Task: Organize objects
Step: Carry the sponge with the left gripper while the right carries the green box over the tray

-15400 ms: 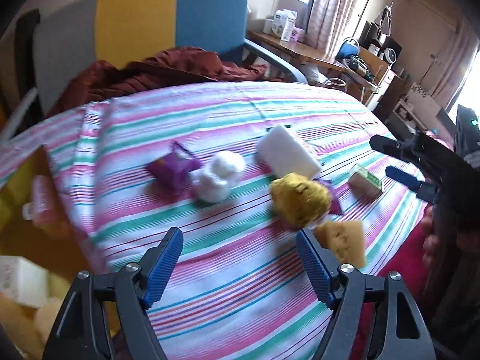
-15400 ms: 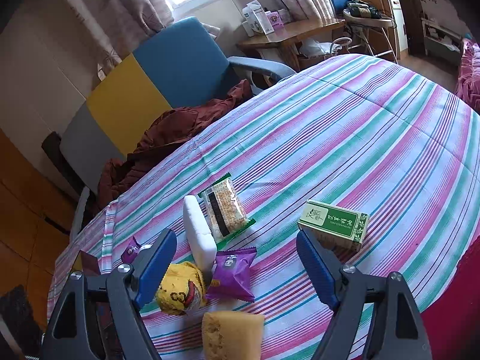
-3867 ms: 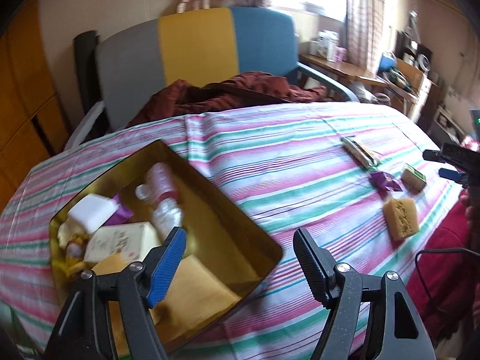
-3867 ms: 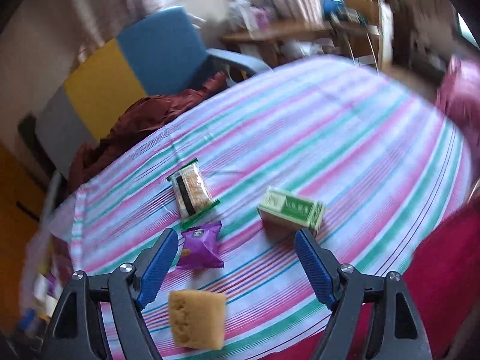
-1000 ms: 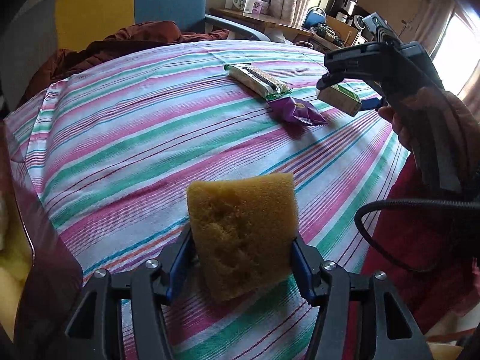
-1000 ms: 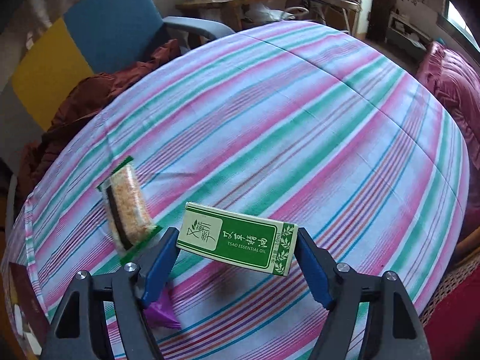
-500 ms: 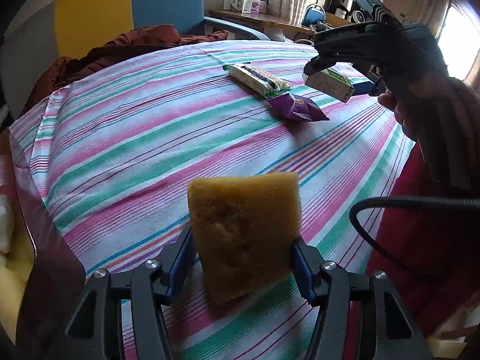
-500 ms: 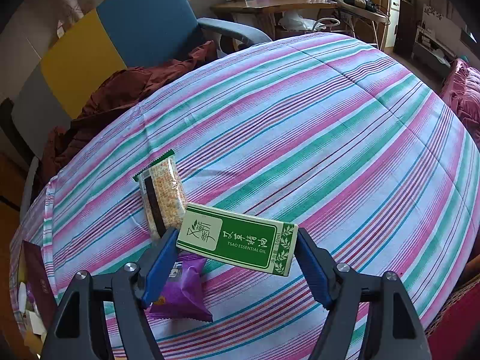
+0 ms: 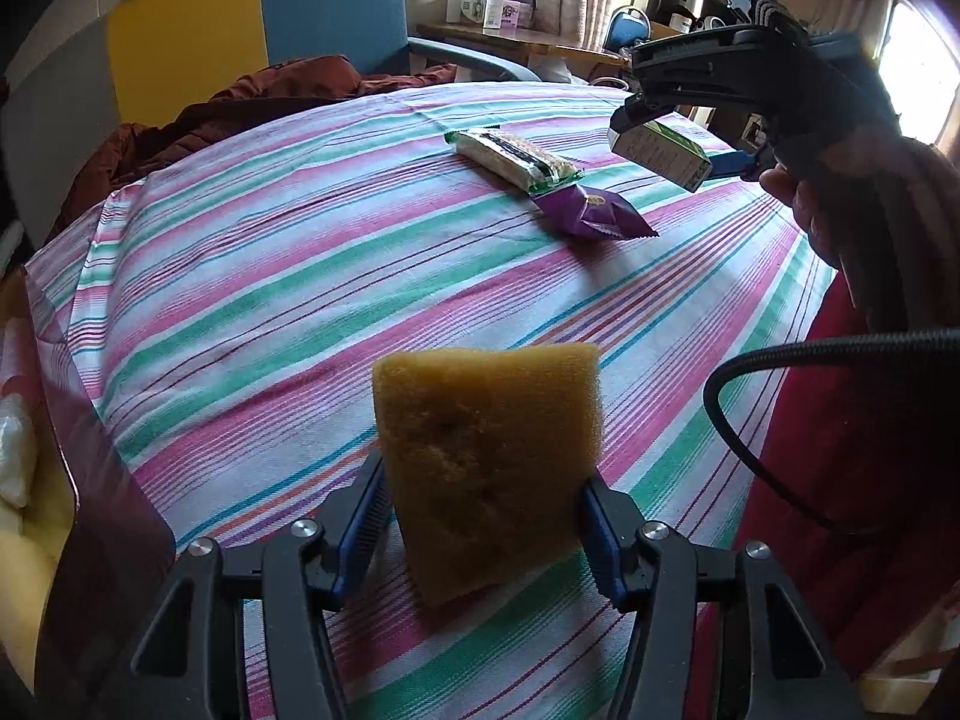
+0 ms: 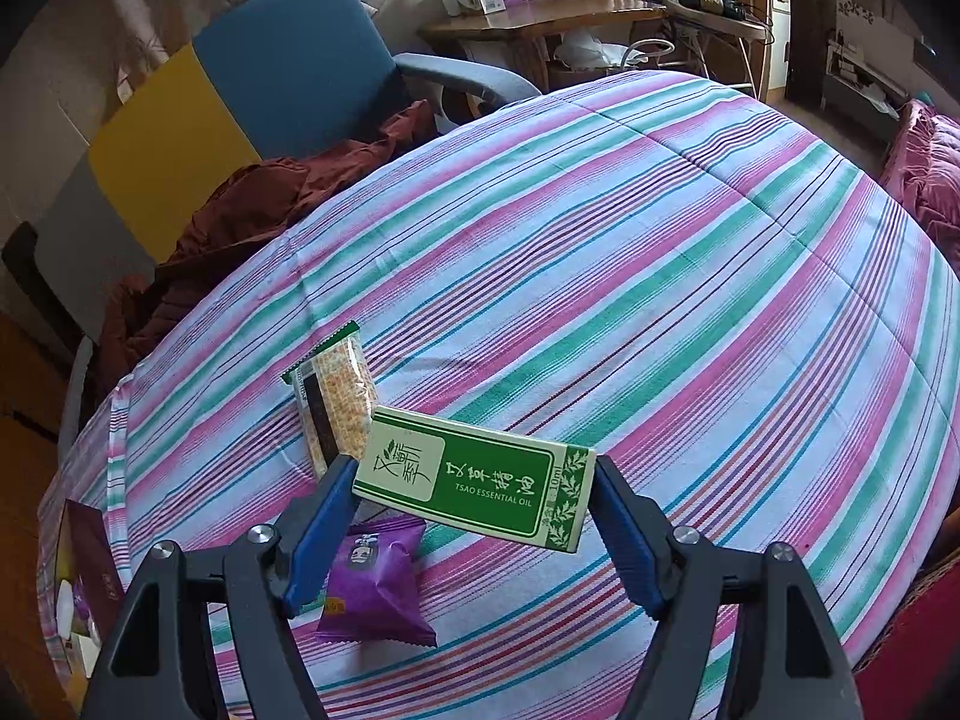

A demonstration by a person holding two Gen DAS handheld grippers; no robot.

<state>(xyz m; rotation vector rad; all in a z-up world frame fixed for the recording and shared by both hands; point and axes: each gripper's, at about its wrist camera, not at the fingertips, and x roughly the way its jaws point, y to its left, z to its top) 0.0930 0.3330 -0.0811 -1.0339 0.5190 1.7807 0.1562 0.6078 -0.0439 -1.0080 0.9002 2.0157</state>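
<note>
My left gripper (image 9: pixel 483 501) is shut on a yellow sponge (image 9: pixel 489 456) and holds it upright above the striped tablecloth (image 9: pixel 300 276). My right gripper (image 10: pixel 471 492) is shut on a green essential-oil box (image 10: pixel 480 471), held in the air; it also shows in the left wrist view (image 9: pixel 657 153) at the upper right. A cracker packet (image 9: pixel 516 157) (image 10: pixel 333 399) and a purple snack pouch (image 9: pixel 591 211) (image 10: pixel 375 591) lie on the cloth below the box. The gold box's edge (image 9: pixel 90 480) (image 10: pixel 90 564) shows at the far left with items inside.
A blue, yellow and grey chair (image 10: pixel 240 96) with a maroon cloth (image 10: pixel 252 210) stands behind the table. A wooden desk (image 10: pixel 540 18) with cartons is further back. A black cable (image 9: pixel 780 396) hangs at the right, over a red bedspread (image 9: pixel 840 480).
My right gripper has lifted the green box a little and carried it left, over the packets. My left gripper keeps the sponge and has shifted slightly left; more of the gold box shows.
</note>
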